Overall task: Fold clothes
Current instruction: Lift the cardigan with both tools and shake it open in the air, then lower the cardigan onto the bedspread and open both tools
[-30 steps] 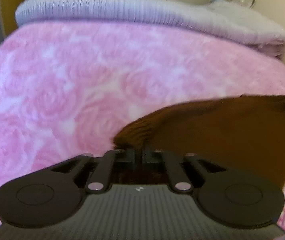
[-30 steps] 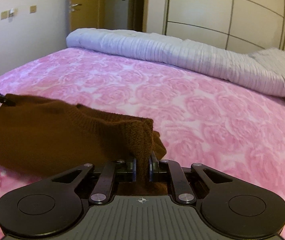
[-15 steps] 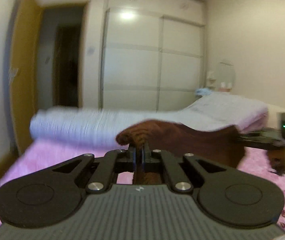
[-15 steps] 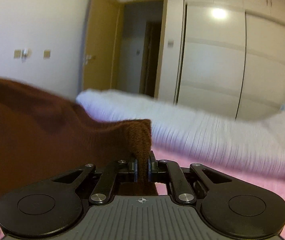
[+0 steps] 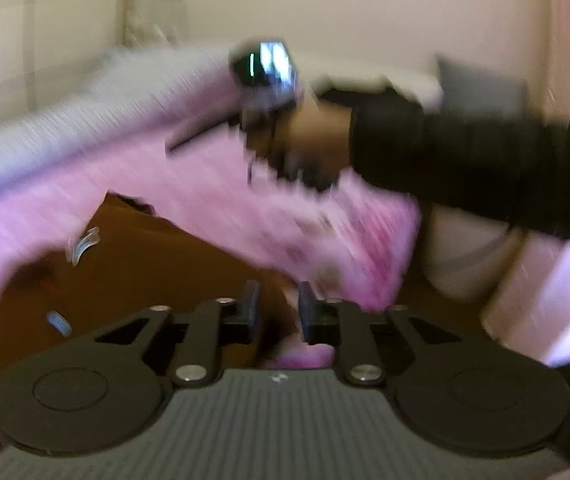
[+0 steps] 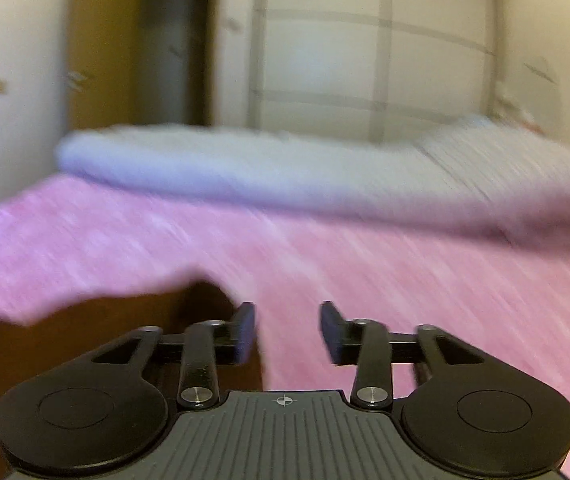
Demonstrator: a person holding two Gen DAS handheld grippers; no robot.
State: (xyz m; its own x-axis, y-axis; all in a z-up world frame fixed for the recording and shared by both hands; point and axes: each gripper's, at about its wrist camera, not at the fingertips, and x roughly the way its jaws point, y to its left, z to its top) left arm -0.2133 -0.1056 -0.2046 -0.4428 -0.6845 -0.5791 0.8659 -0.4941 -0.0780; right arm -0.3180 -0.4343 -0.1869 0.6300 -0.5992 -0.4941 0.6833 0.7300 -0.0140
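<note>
The brown knit garment (image 5: 133,272) lies on the pink rose-print bedcover (image 5: 221,196); in the right wrist view it (image 6: 97,344) lies at lower left. My left gripper (image 5: 279,312) is open a little, its jaws just over the garment's near edge, holding nothing. My right gripper (image 6: 288,330) is open and empty, to the right of the garment's edge. The right hand and its gripper device (image 5: 269,76) show blurred above the bed in the left wrist view.
A rolled grey-white duvet (image 6: 269,172) lies across the far side of the bed. Behind it stand a white wardrobe (image 6: 365,52) and an open wooden door (image 6: 101,52). The person's black sleeve (image 5: 477,160) crosses the right of the left wrist view.
Both grippers have let go of the brown garment and opened. The garment, held up in the air before, now lies on the bedcover. Both cameras swung down fast; frames are blurred.
</note>
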